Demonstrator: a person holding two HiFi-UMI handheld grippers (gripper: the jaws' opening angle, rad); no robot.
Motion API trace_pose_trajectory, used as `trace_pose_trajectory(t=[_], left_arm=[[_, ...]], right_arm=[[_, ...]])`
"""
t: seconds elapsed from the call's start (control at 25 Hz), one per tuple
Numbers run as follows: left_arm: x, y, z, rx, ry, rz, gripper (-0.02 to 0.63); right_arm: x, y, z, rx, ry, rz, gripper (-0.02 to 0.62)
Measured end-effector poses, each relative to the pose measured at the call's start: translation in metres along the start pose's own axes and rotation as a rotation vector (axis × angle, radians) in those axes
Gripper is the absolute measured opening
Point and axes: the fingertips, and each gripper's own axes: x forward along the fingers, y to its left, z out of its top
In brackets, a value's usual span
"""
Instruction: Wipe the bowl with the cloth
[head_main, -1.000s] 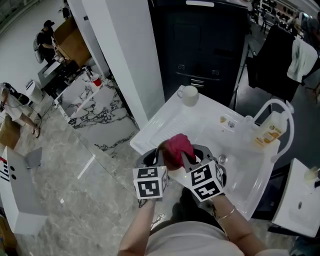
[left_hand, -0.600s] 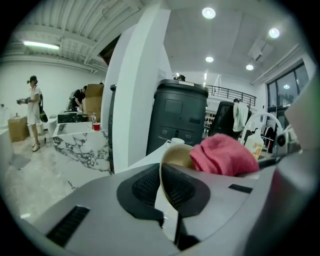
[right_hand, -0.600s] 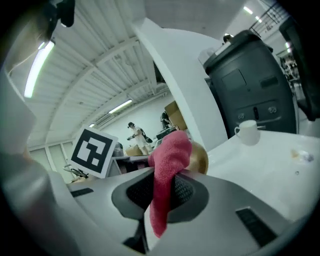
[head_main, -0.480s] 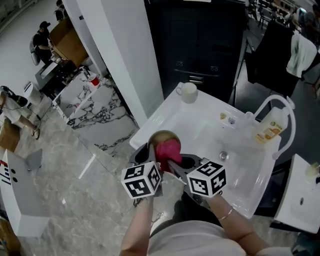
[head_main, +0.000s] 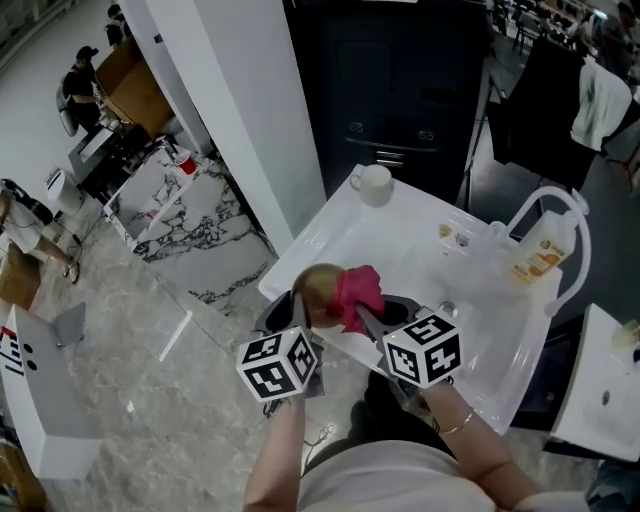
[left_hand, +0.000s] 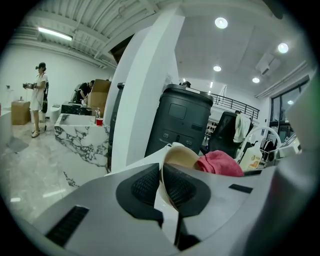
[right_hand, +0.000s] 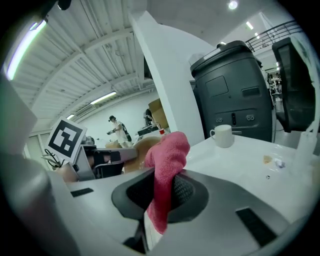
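1. Where the person stands at the near edge of the white worktop, both grippers are raised over its near left corner, each with its marker cube towards the camera.
2. Left gripper: the jaws stand narrow, one pad on each side of the thin wall of the bowl, clamped on its rim. The bowl is tan, is tilted on its side and is carried clear of the worktop.
3. Right gripper: the jaws are closed on the cloth, a pink-red towelling piece. A short end hangs below the pads and the bunched end stands above them.
4. In the head view the bunched end of the cloth lies against the right side of the bowl, touching it. In the left gripper view it shows just beyond the bowl's rim.
5. A white mug stands upright at the far corner of the worktop, well apart from the bowl.
6. A soap bottle with an orange label stands at the right, under a white arched tap.
7. Behind the worktop is a dark cabinet, and beside it a white pillar.
8. Beyond the pillar there are a marble-patterned counter and people in the far background.
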Motion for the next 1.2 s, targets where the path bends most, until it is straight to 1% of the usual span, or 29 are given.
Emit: trace_pose_trajectory(t=[0.36, 0.48, 0.92, 1.2], left_arm=[[0.007, -0.004, -0.004, -0.004, 0.028, -0.016, 0.031], [0.009, -0.004, -0.006, 0.012, 0.04, -0.014, 0.031], [0.021, -0.007, -0.01, 0.071, 0.074, -0.016, 0.029], [0.026, -0.004, -0.011, 0.06, 0.087, -0.027, 0.031]], right_arm=[[-0.017, -0.04, 0.007, 0.019, -0.026, -0.099, 0.048], [-0.025, -0.051, 0.011, 0.04, -0.053, -0.121, 0.048], [-0.05, -0.072, 0.036, 0.044, -0.136, -0.188, 0.048], [-0.064, -0.076, 0.054, 0.032, -0.2, -0.214, 0.048]])
